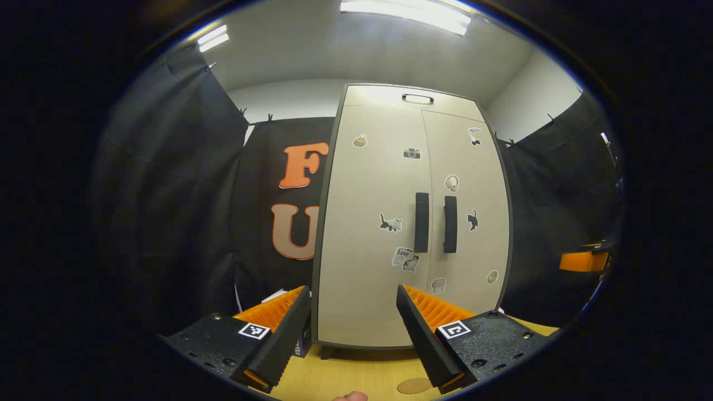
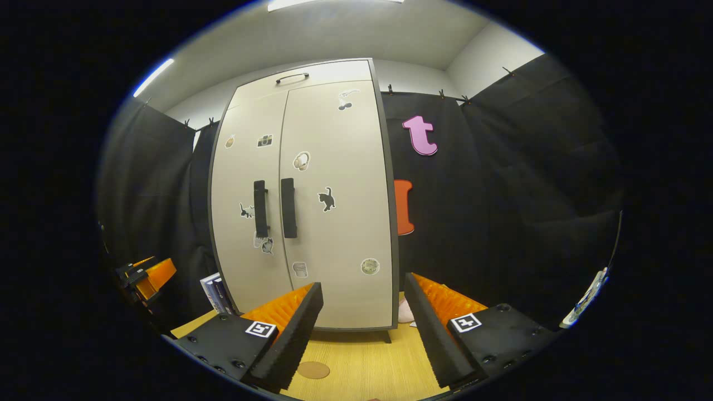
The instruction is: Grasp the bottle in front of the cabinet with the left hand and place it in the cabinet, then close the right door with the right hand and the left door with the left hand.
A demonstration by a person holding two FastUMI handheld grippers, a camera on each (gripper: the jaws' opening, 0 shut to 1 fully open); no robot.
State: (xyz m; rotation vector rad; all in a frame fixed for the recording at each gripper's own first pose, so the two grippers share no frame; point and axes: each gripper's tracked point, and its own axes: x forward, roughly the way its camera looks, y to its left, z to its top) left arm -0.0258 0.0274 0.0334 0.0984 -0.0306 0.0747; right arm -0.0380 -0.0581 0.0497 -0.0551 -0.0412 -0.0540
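Both doors of the cabinet (image 1: 412,223) are shut, just ahead of the left gripper (image 1: 353,340) and right gripper (image 2: 362,340). Both claws are spread apart, holding nothing.

Right gripper (image 2: 362,334) fingers (image 2: 292,328) spread apart before the cabinet (image 2: 334,223), both doors closed

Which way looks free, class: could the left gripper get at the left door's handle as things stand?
Probably yes. The left gripper is open and faces the closed cabinet; the left door handle sits ahead with nothing between.
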